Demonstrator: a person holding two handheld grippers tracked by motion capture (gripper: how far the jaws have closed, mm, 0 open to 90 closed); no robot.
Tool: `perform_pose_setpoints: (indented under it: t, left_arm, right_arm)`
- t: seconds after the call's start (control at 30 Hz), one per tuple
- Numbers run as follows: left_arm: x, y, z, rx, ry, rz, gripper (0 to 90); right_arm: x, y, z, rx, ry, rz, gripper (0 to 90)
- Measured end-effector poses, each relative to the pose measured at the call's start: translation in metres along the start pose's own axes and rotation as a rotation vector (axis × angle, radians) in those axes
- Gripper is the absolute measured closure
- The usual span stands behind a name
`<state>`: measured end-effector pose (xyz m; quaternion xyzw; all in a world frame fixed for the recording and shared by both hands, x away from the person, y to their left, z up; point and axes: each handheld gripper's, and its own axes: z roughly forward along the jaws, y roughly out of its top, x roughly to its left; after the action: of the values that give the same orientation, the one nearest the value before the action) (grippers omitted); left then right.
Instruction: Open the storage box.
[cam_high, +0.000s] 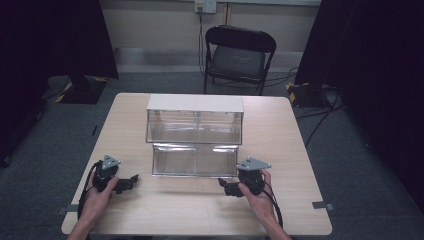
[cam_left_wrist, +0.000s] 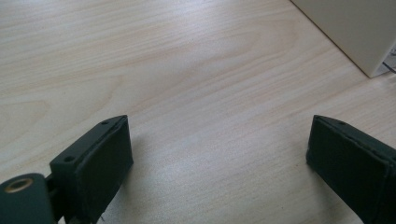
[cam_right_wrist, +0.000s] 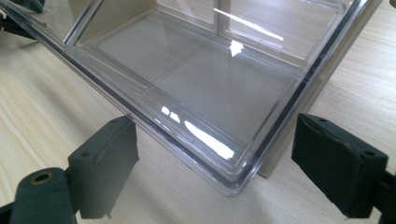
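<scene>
While both hands rest low on the near half of the pale wooden table (cam_high: 280, 130), a two-tier storage unit (cam_high: 195, 104) with a white top stands at the middle of it, its two clear drawers facing the person. The upper drawer (cam_high: 194, 127) sits under the white top; the lower drawer (cam_high: 195, 160) stands forward of it, nearer the table's front edge, and nothing can be made out inside either one.

The left gripper (cam_high: 129, 181) lies on the wood just off the lower drawer's left front corner, held by the left hand (cam_high: 100, 192), its jaws pointing right toward the drawer. From its own camera the jaws stand wide apart over bare wood with nothing between them — a cream corner of the unit (cam_left_wrist: 355, 32) shows at the upper right.

The right gripper (cam_high: 226, 186) sits near the lower drawer's right front corner, in the right hand (cam_high: 255, 192), with its jaws pointing left. Its jaws are also spread wide and grip nothing; its own camera shows the drawer's clear corner (cam_right_wrist: 233, 184) reaching in between them, close to the jaws but not touching either.

Beyond the table's far edge stands a black folding chair (cam_high: 239, 55) on grey carpet — dark curtains (cam_high: 380, 75) hang at both sides.
</scene>
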<state>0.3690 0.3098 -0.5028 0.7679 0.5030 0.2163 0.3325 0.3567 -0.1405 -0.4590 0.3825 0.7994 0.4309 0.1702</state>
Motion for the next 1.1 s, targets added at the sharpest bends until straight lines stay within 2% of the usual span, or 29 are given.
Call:
perform_pose_setpoints:
  t: [0.33,0.4,0.47,1.1]
  left_arm:
    - [0.0,0.0,0.0,0.001,0.0,0.001,6.4]
    - [0.0001,0.0,-0.0001,0.0,0.001,0.002,6.4]
    - [0.0,0.0,0.0,0.0,0.0,0.0,6.4]
    - [0.0,0.0,0.0,0.001,0.0,0.001,6.4]
  right_arm:
    - [-0.0006,-0.0004,-0.0011,-0.001,-0.008,-0.006,14.0]
    - [-0.0007,-0.0003,-0.0016,0.002,0.003,-0.001,14.0]
    - [-0.0016,0.0012,-0.0045,-0.013,0.036,0.009,13.6]
    - [-0.0001,0.0031,-0.009,-0.032,0.043,0.006,13.3]
